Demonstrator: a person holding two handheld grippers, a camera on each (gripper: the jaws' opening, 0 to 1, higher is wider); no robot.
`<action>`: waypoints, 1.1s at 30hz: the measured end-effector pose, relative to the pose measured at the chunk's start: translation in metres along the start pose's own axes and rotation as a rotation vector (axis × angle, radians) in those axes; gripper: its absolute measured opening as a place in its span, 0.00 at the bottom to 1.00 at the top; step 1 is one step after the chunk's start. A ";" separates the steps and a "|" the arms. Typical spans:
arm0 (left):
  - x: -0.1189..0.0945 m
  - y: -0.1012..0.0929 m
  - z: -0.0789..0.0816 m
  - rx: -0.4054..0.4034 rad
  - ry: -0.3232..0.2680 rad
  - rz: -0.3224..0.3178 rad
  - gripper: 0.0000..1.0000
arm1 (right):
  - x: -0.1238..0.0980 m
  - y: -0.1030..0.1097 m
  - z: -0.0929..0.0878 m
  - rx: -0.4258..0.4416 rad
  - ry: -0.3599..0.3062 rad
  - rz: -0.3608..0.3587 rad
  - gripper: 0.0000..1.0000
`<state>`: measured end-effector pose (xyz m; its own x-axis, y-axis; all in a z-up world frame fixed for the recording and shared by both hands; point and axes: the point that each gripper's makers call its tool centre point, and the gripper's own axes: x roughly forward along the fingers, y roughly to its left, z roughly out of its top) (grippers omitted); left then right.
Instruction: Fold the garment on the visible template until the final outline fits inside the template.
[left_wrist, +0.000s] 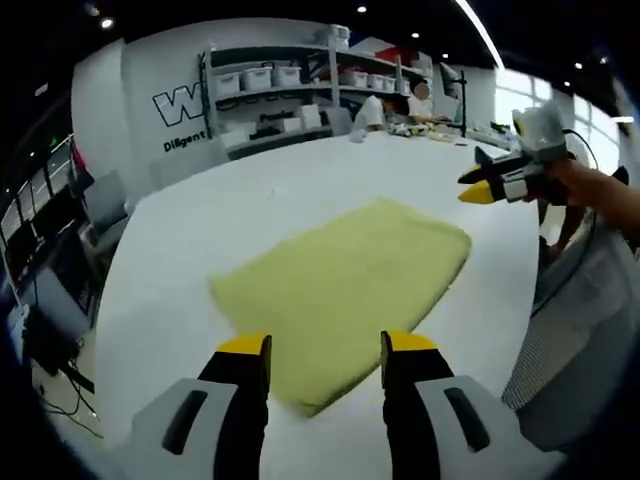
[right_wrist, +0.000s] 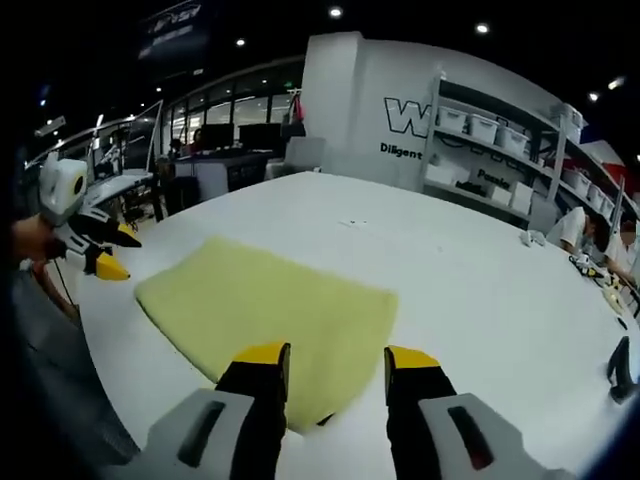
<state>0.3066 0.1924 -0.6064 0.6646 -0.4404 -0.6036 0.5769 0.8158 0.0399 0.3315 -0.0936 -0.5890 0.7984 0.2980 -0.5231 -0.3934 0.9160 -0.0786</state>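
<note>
i'm hovering both grippers over the garment, nothing pinched yet.

the garment (left_wrist: 350, 295) is lying flat on the table (left_wrist: 200, 220), a yellow-green rectangle just ahead of my left gripper (left_wrist: 325, 350), whose jaws are standing spread and empty with the near corner between them. my right gripper (right_wrist: 336, 358) is also sitting spread and empty, its jaws straddling another corner of the same cloth. i'm seeing no template outline on the table, so i can't tell whether the outline fits. if another fold is needed, i'm judging the way to do it well is lowering each gripper onto its own corner, pinching only the top layers, then lifting both evenly so the edge travels straight without bunching.
</note>
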 end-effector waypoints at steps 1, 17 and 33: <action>0.000 0.001 -0.005 -0.015 0.010 -0.001 0.43 | -0.001 0.000 -0.002 0.003 0.004 0.002 0.36; 0.004 0.001 -0.032 -0.115 0.084 -0.036 0.29 | -0.005 -0.010 -0.046 -0.014 0.145 0.165 0.31; 0.021 0.007 -0.047 -0.165 0.147 0.016 0.13 | 0.032 0.002 -0.071 0.070 0.177 0.467 0.12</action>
<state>0.3020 0.2064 -0.6560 0.5898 -0.3772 -0.7140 0.4734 0.8779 -0.0727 0.3235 -0.1017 -0.6663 0.4526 0.6359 -0.6251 -0.6538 0.7134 0.2523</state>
